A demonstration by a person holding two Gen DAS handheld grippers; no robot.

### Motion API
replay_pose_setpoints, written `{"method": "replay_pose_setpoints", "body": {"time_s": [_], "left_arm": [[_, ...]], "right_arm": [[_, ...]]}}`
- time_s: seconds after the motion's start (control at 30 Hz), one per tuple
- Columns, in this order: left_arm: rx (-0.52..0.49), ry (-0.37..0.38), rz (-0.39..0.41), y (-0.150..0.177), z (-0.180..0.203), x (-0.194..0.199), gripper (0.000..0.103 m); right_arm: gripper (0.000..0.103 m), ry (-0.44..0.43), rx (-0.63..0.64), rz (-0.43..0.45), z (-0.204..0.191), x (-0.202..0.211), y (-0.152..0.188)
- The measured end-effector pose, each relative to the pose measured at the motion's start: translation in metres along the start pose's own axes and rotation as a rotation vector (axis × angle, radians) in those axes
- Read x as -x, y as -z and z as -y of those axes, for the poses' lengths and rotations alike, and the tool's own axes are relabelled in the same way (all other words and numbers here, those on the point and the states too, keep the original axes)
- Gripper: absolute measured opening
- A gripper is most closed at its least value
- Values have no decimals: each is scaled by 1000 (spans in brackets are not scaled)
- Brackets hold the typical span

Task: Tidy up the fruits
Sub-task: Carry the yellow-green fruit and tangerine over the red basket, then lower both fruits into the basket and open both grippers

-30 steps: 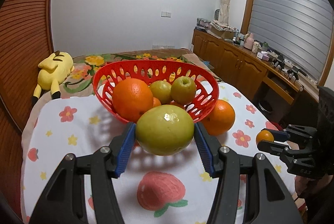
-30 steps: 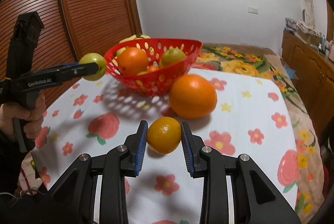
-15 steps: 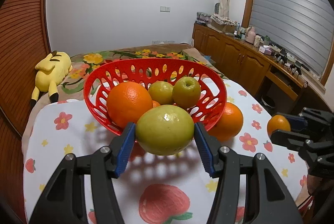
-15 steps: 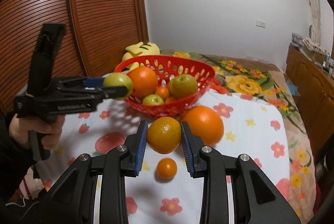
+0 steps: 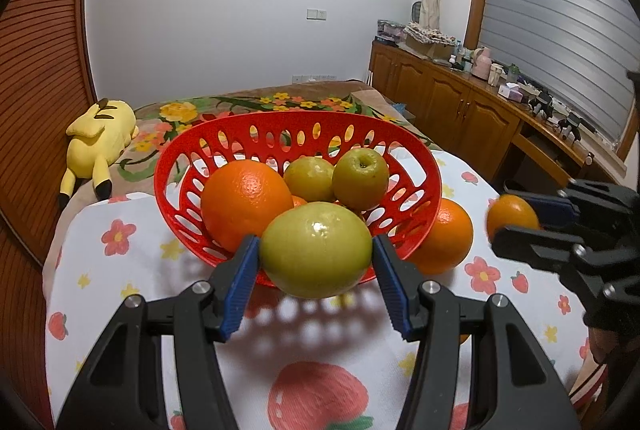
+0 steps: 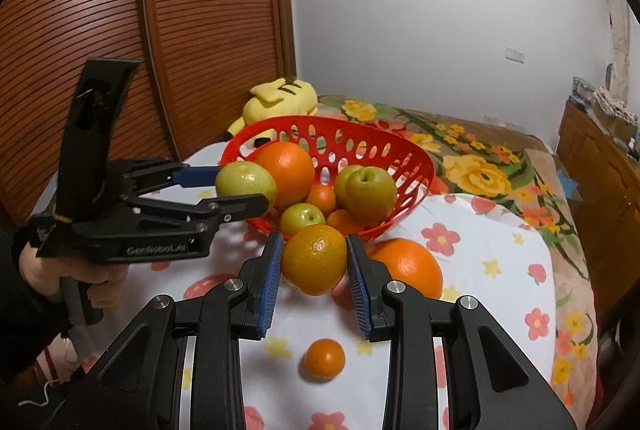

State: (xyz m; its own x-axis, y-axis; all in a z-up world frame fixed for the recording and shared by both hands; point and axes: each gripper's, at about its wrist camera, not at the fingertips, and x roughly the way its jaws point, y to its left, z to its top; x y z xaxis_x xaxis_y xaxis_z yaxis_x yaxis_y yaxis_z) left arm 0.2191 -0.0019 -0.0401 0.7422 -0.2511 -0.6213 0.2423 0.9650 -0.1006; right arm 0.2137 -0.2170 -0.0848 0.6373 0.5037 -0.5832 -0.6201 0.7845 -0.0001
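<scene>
Left wrist view shows your left hand-held gripper (image 5: 316,256) clamped on a large green fruit (image 5: 316,250), its blue pads pressed against both sides, held in the air just in front of the near rim of the red basket (image 5: 296,125). Inside the basket sit a big orange (image 5: 244,207) and two green apples (image 5: 360,178), with smaller fruit half hidden beneath. Another large orange (image 5: 444,236) rests on the flower-print cloth of the worktop (image 5: 116,270), touching the basket's right side.

Right wrist view shows your right hand-held gripper (image 6: 314,264) gripping a medium orange (image 6: 314,258) between its pads, raised near the basket's front edge. Below it, a small tangerine (image 6: 325,358) lies alone on the cloth. A yellow plush toy (image 6: 280,101) lies behind the basket.
</scene>
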Motion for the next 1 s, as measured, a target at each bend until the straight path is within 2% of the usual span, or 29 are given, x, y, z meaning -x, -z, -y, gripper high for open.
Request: {"method": "replay_pose_setpoints", "body": {"time_s": [0.57,0.7,1.0], "left_arm": [[-2,4,3,-1,2,-1,56],[-1,5,2,-1,2,-1,56],[-9,-3,-4,-5,3,-4,56]], "right_arm": [[32,11,-35,-66,24,-52,-21],[35,-12,-78,-63,33,-54,-24],[35,-11,-87,-49,35,-45,-22]]}}
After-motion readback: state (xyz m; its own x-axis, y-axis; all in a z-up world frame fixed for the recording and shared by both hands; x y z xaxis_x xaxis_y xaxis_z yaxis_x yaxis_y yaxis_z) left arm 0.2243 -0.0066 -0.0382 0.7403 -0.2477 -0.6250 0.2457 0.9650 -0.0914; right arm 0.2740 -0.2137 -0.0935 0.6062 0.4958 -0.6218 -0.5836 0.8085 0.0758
